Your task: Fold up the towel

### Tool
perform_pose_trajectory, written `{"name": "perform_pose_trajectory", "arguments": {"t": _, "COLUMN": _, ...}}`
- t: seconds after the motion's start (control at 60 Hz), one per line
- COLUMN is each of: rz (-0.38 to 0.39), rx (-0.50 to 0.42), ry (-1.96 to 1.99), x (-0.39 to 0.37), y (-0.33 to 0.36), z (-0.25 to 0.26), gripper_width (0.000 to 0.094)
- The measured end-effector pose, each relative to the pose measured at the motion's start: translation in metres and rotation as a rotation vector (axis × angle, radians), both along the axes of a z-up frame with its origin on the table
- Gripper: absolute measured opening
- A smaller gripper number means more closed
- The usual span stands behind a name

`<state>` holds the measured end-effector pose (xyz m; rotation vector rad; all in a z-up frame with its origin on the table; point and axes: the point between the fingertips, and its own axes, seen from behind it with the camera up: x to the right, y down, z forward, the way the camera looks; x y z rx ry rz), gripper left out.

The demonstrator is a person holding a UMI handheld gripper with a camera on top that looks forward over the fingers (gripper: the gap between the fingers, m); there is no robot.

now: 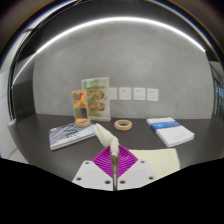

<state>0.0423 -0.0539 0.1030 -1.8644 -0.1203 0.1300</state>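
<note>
The towel (106, 138) is a cream cloth. A narrow fold of it runs from the dark table (140, 140) just ahead of the fingers down into the slit between the two magenta pads. My gripper (113, 172) is shut on this fold, with the pads pressed together and only a thin edge of cloth showing between them. The rest of the towel is hidden by the fingers.
A roll of tape (123, 125) lies beyond the fingers. A blue and white book (168, 131) lies to the right, and a stack of papers (70, 136) to the left. An orange jar (81, 110) and a picture card (96, 98) stand at the back by the wall.
</note>
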Motion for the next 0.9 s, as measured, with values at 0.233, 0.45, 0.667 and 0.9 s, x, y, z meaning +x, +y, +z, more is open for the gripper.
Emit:
{"name": "perform_pose_trajectory", "arguments": {"t": 0.233, "rz": -0.301, "rx": -0.117, "ry": 0.026, "x": 0.157, "y": -0.003, "z": -0.051, "gripper_width": 0.0034}}
{"name": "perform_pose_trajectory", "arguments": {"t": 0.45, "rz": -0.355, "rx": -0.19, "ry": 0.034, "x": 0.186, "y": -0.014, "z": -0.08, "gripper_width": 0.0079}}
{"name": "perform_pose_trajectory", "arguments": {"t": 0.667, "rz": -0.403, "rx": -0.132, "ry": -0.073, "x": 0.171, "y": -0.071, "z": -0.03, "gripper_width": 0.0843}}
{"name": "perform_pose_trajectory", "arguments": {"t": 0.9, "rz": -0.264, "rx": -0.089, "ry": -0.063, "x": 0.032, "y": -0.177, "z": -0.003, "gripper_width": 0.0829}}
